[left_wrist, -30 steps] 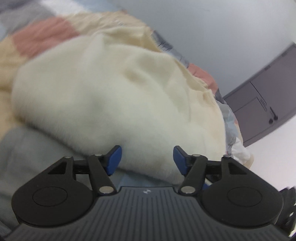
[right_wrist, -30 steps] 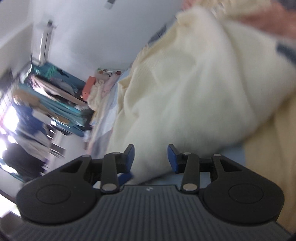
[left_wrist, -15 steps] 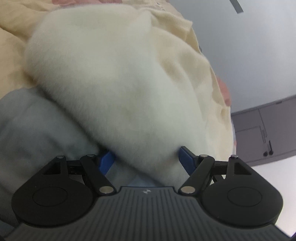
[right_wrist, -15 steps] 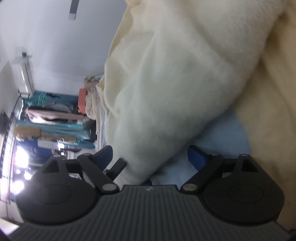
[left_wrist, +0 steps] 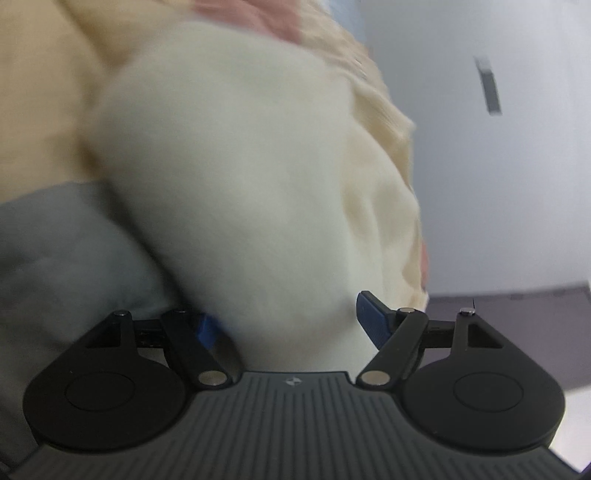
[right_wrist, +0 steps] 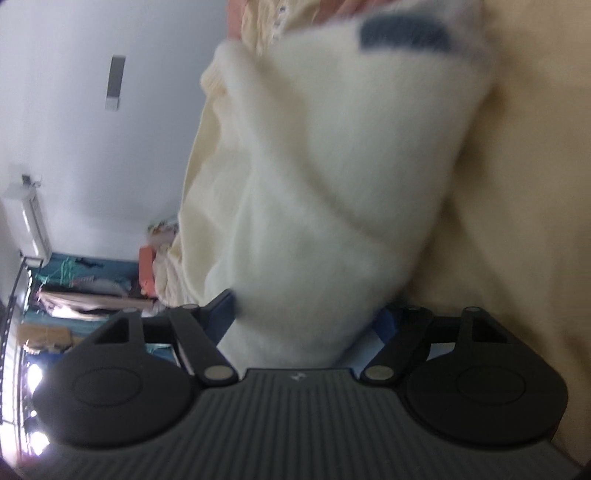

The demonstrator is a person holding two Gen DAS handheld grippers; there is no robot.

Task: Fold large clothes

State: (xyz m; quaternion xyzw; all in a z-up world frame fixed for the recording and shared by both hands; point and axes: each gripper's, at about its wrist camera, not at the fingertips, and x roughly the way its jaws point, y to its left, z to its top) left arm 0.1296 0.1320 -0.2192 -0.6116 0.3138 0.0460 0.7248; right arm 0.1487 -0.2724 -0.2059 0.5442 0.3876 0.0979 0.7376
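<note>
Cream garment (left_wrist: 258, 192) (bulky) between tool fingers

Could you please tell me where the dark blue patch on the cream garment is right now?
In the right wrist view, the dark blue patch sits at the upper right, on the far end of the cream fleece garment.

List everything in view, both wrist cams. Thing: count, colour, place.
fluffy garment: 1, cream-white, bunched on the bed, its near end between both grippers' fingers
dark patch: 1, navy, on the garment's far end, right wrist view
bed cover: 1, blocks of beige, grey and pink, under the garment
wall: 1, pale grey, behind the bed
air conditioner: 1, white, high on the wall, right wrist view
clutter of clothes and boxes: several, teal, brown, orange; far side of the room, blurred
left hand-held gripper: 1, black with blue pads, jaws wide around the garment
right hand-held gripper: 1, black with blue pads, jaws wide around the garment
</note>
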